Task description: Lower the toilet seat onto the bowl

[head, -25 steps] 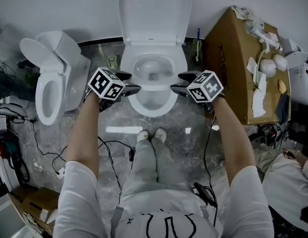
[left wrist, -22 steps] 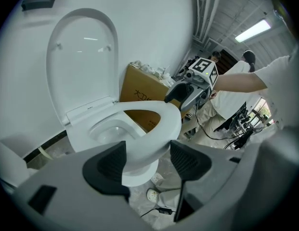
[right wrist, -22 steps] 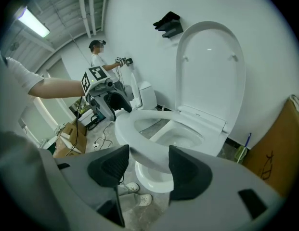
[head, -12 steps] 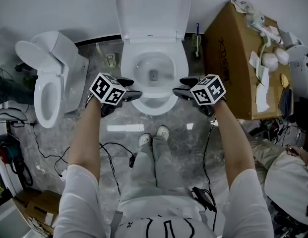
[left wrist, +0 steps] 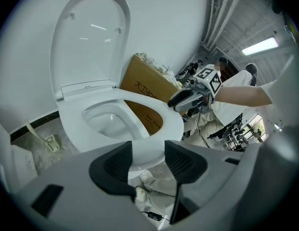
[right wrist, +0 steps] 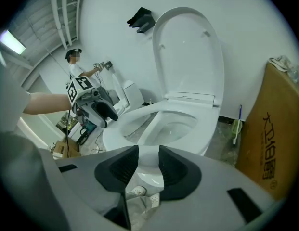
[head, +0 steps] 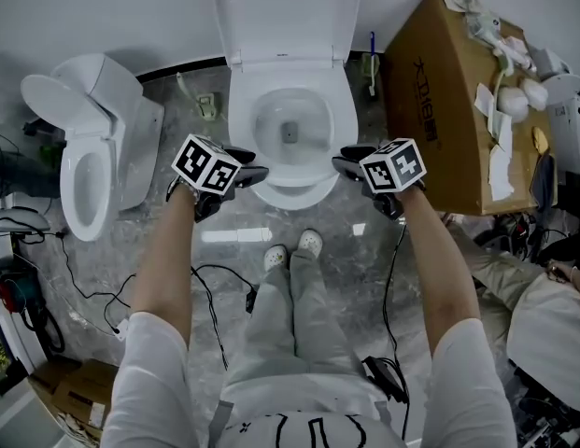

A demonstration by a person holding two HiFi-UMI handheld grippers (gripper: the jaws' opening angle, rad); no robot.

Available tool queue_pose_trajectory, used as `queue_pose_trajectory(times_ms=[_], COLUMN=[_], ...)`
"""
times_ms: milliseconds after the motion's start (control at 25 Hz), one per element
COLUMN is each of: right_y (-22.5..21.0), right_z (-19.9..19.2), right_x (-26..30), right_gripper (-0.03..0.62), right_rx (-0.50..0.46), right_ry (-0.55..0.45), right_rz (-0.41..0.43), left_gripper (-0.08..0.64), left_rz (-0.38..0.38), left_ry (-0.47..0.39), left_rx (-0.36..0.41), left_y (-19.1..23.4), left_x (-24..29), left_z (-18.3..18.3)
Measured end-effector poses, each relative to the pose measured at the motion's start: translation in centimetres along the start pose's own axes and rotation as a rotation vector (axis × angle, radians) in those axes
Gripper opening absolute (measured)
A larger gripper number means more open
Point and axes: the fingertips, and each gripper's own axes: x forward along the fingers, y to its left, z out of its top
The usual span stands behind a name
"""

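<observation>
- Head view: note the seat lid (head: pixel 288 12) upright against the far wall. The seat ring (head: pixel 344 129) is seemingly already flat on the bowl (head: pixel 291 194). Well short of the lid, find the left gripper (head: pixel 252 172) and right gripper (head: pixel 340 164) flanking the near rim. Could slam down if tipped forward and released early.
- Left gripper view: find the fingers apart, having just been closing, holding nothing, only the near rim beyond the gap. Might end too narrow to take the lid's edge.
- Right gripper view: see the fingers closer together, also just closing, likewise empty. Risk of a one-sided pull twisting the hinge, or of an elbow brushing the cardboard box (head: pixel 439 110) on the right.
</observation>
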Motion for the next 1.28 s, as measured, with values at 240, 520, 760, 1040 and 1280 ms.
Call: queue_pose_trajectory(times_ms=[240,520,760,1040,1280], right_y=[-0.9,-1.9,-2.6,-3.1,-3.8], right_z=[-1.5,-2.8,-4.1,-5.8,-7.1], right_x=[1.5,3.0,4.4,6.0,7.4], right_gripper=[0.110,0.064,0.043,0.038,0.038], right_rx=[0.034,0.052,0.076,0.096,0.122], right_ry=[0.008,0.033,0.045,0.066,0.094], right_rz=[-0.061,-0.114,-0.145,-0.190,-0.206], left_gripper=[0.059,0.020,0.009,0.009,0.009], left_rz=[0.126,0.176,0.228,0.280,0.292], left_ry=[-0.020,-0.010,-0.016,-0.018,-0.022], left_rx=[0.022,-0.016,-0.039,-0.094,-0.137], left_y=[2.0,3.6,4.9,5.7,6.4], left_x=[0.9,1.8,2.9,4.5,5.9], left_z=[-0.7,-2.2,-3.4,-5.2,-6.4])
